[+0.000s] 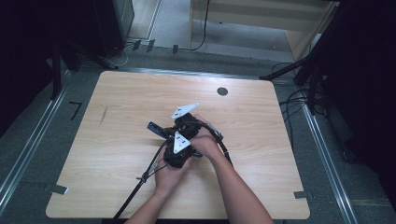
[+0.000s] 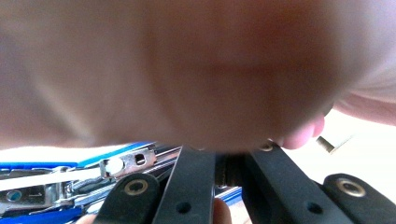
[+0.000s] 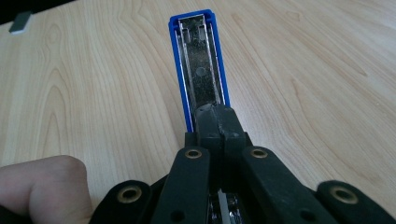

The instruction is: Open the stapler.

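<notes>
**Opened blue stapler held between two grippers at mid-table**

Black jaws of the right gripper (image 3: pixel 219 123) rise closest to its camera and meet on the near end of the blue stapler (image 3: pixel 200 70), whose open top lies flat on the wooden table (image 3: pixel 84 93) with its metal channel facing up. In the high view you hold both tools close together near the table's middle, right gripper (image 1: pixel 187 122) beyond the left gripper (image 1: pixel 176 151), and one blue end of the stapler (image 1: pixel 154 127) juts out to their left. From the left gripper view, a blurred hand (image 2: pixel 187 70) covers most of the frame; below it the stapler's metal magazine and spring parts (image 2: pixel 93 175) pass to the left of the left gripper (image 2: pixel 229 163), whose jaws stand close together, though you cannot tell whether they pinch anything.

To do this step well, keep the right jaws squarely clamped on the stapler's midline so the part does not twist. Keep the flat part pressed to the table for support. Move your hand out of the left camera's sight before you adjust, since the contact there is hidden. Work slowly near the spring parts, which can snap shut.
</notes>
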Demonstrator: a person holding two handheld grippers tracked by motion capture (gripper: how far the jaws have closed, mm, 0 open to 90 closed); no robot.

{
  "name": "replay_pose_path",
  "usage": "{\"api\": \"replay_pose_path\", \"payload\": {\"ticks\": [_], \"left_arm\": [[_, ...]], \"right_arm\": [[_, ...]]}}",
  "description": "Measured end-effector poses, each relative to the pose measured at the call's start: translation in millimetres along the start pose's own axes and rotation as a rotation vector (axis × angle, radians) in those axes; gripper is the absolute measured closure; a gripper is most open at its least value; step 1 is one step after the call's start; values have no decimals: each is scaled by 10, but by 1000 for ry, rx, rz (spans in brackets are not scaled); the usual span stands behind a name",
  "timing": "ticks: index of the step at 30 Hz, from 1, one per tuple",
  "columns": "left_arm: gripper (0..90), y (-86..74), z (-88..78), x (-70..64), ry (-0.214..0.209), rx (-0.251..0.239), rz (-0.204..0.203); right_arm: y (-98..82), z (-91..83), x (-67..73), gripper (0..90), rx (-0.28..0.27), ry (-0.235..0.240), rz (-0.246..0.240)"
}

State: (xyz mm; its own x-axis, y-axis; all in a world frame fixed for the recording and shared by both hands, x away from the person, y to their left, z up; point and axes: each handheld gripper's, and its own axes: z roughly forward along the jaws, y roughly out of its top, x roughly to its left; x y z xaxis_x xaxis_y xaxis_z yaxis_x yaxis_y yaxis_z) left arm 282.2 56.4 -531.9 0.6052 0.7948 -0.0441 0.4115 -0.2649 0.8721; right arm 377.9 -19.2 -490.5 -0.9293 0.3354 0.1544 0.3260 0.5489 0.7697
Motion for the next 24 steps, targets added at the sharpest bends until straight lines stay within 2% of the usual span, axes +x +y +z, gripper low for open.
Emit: {"api": "replay_pose_path", "payload": {"ticks": [3, 5, 10, 16, 19, 24], "left_arm": [[900, -1, -5, 5, 6, 5, -5], [900, -2, -6, 4, 9, 10, -4], [900, -4, -7, 4, 9, 3, -8], [900, -5, -7, 1, 12, 2, -6], [900, -6, -11, -2, 13, 2, -2], [900, -13, -28, 10, 13, -11, -12]], "right_arm": [[12, 48, 7, 900, 41, 0, -5], [3, 103, 13, 900, 92, -15, -23], [-4, 106, -22, 900, 86, 7, 29], [-9, 106, -18, 900, 81, 8, 13], [-18, 92, -12, 900, 80, 10, 19], [-53, 28, -23, 900, 24, 23, 52]]}}
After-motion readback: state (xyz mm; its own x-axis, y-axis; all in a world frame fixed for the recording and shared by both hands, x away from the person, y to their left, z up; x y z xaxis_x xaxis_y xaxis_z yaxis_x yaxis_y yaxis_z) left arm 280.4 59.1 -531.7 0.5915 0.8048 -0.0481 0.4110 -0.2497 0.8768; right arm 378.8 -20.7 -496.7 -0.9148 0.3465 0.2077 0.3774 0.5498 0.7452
